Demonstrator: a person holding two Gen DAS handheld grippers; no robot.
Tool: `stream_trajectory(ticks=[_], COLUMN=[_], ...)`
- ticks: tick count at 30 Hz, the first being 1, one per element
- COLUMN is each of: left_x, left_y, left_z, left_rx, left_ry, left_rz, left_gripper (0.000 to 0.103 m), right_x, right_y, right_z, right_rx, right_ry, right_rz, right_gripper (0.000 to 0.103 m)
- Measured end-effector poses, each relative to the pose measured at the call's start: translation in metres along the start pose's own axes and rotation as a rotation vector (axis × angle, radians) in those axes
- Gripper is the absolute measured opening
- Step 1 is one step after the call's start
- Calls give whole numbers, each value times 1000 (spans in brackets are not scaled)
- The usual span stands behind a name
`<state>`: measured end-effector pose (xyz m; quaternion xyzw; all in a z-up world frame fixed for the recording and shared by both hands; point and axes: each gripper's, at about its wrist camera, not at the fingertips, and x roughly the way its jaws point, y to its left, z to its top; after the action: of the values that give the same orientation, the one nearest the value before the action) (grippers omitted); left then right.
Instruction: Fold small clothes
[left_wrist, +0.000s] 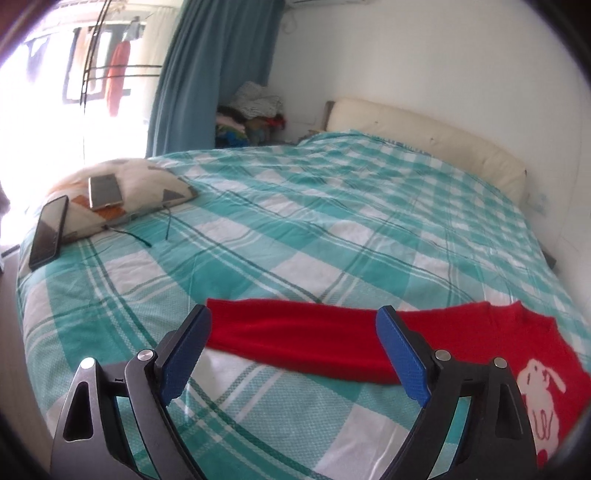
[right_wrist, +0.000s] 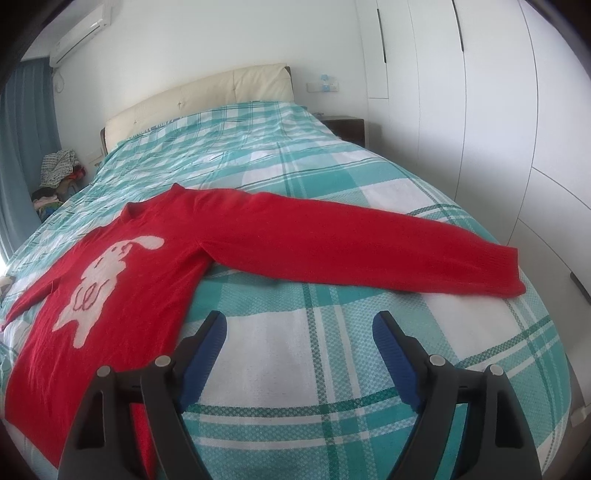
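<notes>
A small red sweater (right_wrist: 155, 266) with a white rabbit on its front (right_wrist: 99, 280) lies flat on the bed, both sleeves spread out. In the left wrist view its left sleeve (left_wrist: 295, 339) stretches across just beyond my left gripper (left_wrist: 293, 319), which is open and empty above the sleeve's near edge. The sweater's body (left_wrist: 498, 343) lies to the right there. In the right wrist view the right sleeve (right_wrist: 369, 251) runs to the right, beyond my right gripper (right_wrist: 299, 325), which is open and empty over the bedspread.
The bed has a teal and white checked cover (left_wrist: 295, 221) and a cream headboard (right_wrist: 199, 96). A cushion (left_wrist: 147, 188) with two phones (left_wrist: 105, 192) lies at the left edge. A clothes pile (left_wrist: 255, 118), a curtain (left_wrist: 207, 74) and wardrobes (right_wrist: 480, 110) stand around.
</notes>
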<state>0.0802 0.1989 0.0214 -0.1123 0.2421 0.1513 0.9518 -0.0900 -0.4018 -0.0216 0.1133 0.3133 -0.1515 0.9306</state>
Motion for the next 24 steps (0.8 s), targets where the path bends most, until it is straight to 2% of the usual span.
stream_trajectory(ticks=[5,16,24], left_x=[-3,1,-5], left_y=[-20,-18,-18], left_z=[-12,-17,-16], left_rx=[47,32,31], left_ry=[19,36,1], left_rz=[-49,-18,-6], left_gripper=[93,93,93], right_x=[-2,2,0], right_y=[-6,-20,-20], right_z=[0,1,1], right_rx=[32,109,107], right_ry=[-10,7,0], right_rz=[7,25,20], right_gripper=[81,81,81])
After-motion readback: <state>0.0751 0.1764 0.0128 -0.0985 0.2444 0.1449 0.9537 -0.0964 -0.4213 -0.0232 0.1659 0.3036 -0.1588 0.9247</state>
